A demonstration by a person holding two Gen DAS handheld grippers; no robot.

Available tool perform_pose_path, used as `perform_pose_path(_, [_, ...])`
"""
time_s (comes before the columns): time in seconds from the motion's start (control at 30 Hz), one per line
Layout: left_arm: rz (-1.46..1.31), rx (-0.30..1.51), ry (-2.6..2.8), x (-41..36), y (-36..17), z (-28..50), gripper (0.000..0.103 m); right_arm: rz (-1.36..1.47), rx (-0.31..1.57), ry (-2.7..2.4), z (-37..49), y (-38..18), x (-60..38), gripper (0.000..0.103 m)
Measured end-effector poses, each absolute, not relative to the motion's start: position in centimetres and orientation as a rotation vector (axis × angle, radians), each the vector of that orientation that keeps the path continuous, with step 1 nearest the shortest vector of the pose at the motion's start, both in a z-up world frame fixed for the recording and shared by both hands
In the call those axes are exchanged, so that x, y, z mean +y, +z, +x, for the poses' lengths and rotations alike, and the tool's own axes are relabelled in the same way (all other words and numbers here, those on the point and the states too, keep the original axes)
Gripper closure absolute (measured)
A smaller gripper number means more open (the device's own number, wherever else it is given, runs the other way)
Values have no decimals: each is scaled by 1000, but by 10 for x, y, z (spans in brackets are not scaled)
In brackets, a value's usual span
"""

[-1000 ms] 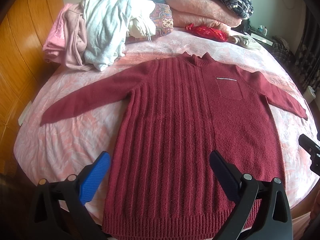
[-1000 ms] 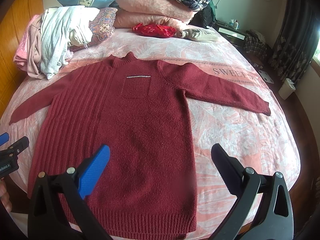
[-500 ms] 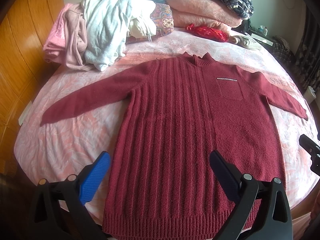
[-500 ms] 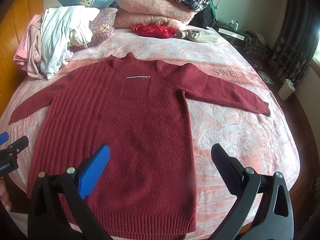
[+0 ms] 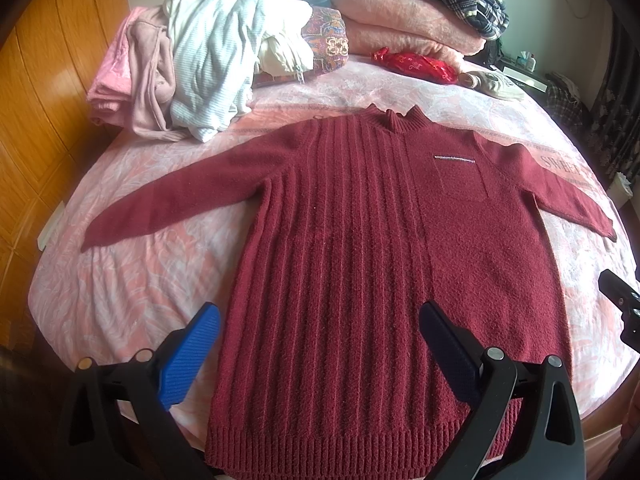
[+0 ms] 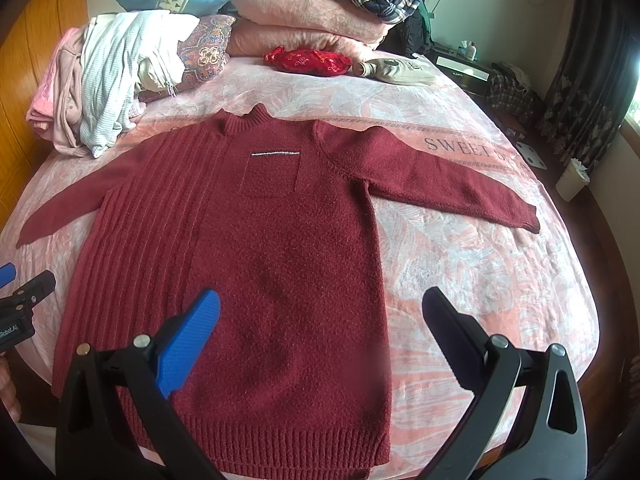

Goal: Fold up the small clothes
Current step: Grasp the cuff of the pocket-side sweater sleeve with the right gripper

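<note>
A dark red knit sweater [image 5: 360,240] lies flat and face up on the pink bed, both sleeves spread out, collar at the far side; it also shows in the right wrist view [image 6: 272,248]. My left gripper [image 5: 320,320] is open and empty, held above the sweater's lower left part near the hem. My right gripper [image 6: 320,308] is open and empty, above the sweater's lower right part and the bedspread beside it. Each gripper's edge shows in the other's view.
A heap of pale clothes [image 5: 192,76] lies at the bed's far left, with pillows and folded pink blankets [image 6: 304,24] behind. A red pouch [image 6: 308,60] and a beige item [image 6: 400,70] lie beyond the collar. A wooden wall [image 5: 40,100] runs on the left.
</note>
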State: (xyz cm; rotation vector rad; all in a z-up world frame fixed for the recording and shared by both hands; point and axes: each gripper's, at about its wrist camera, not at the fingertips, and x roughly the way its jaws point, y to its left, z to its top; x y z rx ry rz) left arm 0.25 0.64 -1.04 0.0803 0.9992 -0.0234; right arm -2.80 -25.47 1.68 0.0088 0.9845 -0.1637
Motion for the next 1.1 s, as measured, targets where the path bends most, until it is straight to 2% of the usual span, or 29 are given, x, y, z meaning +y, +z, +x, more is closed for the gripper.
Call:
perform_pose_path(0.23, [79,1023,-6,5,-13,13,4,10,1001,-196,-18,14,-268,3])
perform_pose_path(0.47, [75,1056,24,-28,-21,85,4,60,1116,-313,57,-4,-359,3])
perform_pose_path(0.77, [73,1044,-26,-93,-46,173,4,256,1331,-355,135,-79,-514,3])
perform_pose_path(1.1, [122,1059,-57,-141,-85,213,4,477,1340,-504,151,-131,-632,3])
